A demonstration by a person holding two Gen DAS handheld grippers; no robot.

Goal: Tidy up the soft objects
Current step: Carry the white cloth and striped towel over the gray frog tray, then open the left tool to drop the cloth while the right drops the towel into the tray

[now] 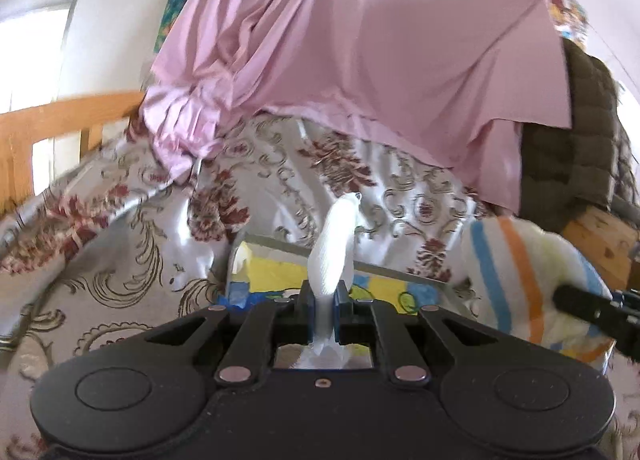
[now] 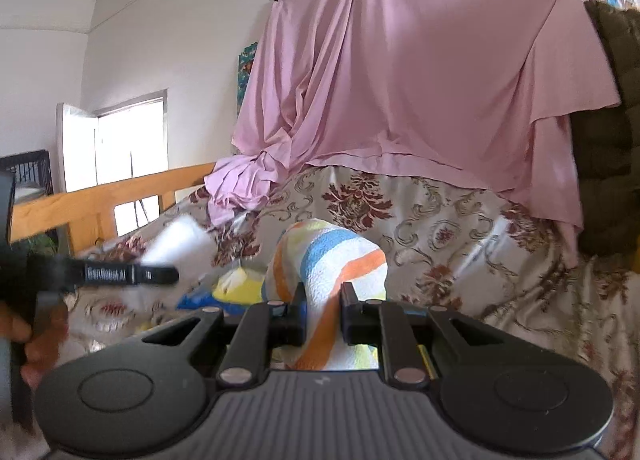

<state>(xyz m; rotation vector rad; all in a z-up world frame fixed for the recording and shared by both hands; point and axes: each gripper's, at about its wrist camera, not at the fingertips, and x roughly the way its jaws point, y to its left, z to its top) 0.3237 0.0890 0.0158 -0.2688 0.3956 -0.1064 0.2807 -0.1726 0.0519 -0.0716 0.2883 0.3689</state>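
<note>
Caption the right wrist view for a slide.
Right gripper shut on a striped towel above the floral bedspread, pink sheet hanging behind.

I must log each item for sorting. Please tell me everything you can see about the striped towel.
The striped towel looks like soft terry cloth, white with blue, orange and pale yellow stripes. It is bunched into a rounded hump, not folded flat. The right gripper is shut on it, its pads pinching the cloth from both sides, above the floral bedspread. In the left wrist view it shows at the right edge.
</note>
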